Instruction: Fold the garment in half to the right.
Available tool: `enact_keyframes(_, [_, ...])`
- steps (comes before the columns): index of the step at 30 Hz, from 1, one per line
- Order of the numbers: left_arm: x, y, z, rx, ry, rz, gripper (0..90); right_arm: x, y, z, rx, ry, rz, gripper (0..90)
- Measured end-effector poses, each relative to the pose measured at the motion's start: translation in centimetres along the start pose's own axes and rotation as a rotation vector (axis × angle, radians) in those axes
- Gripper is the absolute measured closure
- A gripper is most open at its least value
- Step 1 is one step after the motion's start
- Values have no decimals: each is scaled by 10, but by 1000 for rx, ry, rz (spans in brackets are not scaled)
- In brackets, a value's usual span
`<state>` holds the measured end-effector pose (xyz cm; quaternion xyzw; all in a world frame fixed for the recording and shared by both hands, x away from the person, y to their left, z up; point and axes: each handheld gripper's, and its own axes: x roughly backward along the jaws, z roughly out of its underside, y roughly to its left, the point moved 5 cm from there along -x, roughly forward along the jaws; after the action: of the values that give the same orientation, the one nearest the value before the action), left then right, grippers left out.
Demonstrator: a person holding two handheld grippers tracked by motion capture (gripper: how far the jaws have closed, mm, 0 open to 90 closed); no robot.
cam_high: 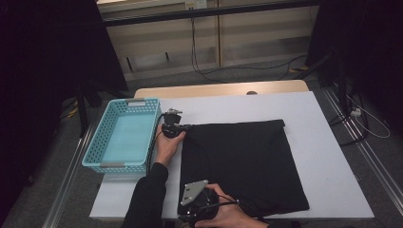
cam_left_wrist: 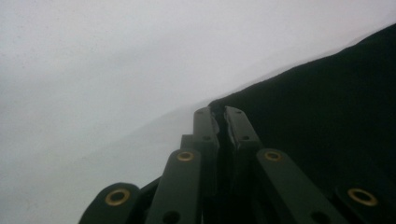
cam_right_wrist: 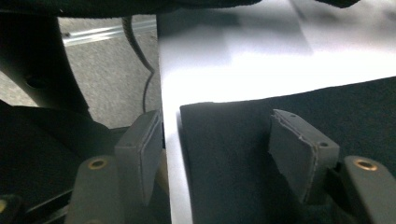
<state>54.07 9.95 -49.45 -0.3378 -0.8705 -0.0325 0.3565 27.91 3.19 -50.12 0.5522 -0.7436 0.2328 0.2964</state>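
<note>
One black cloth (cam_high: 244, 164) lies spread flat across the middle and right of the white table (cam_high: 328, 142), its near edge close to the table's front edge and its far edge marked by a narrow folded hem. Two grippers work at its left side. The left gripper (cam_high: 186, 127), held in a hand (cam_high: 167, 145) in a black sleeve, sits at the cloth's far left corner; in the left gripper view its fingers (cam_left_wrist: 205, 123) are drawn narrow, closed on that corner, with the dark fabric running away to the right and bare table to the left. The right gripper (cam_high: 198, 209), carrying a grey three-cornered plate (cam_high: 193, 191), is held at the near left corner by the other hand (cam_high: 228, 214). In the right gripper view its fingers (cam_right_wrist: 296, 151) stand wide apart, one grey pad over the cloth, the other just off the table's side edge, with the cloth corner (cam_right_wrist: 187, 109) lying flat between them, not gripped. One light-blue perforated basket (cam_high: 124, 135) stands on the table's left edge, just beside the left hand and apart from the cloth. Beyond the table, cables (cam_high: 228, 69) trail across the grey floor (cam_high: 180, 78).
</note>
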Motion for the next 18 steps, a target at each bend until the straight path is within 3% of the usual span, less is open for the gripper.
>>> enact_keyframes(5, [3,0,-4,15,-23,3,844,-2,3,-1,5,22,37,378])
enact_keyframes(11, [3,0,-5,21,-31,-1,843,-1,1,-1,-17,10,18,384])
enact_keyframes(16, [3,0,-7,13,-25,4,843,1,-4,-1,-46,-1,21,496])
enact_keyframes(18, [4,-1,-8,18,-33,6,843,1,-3,-1,-25,4,31,520])
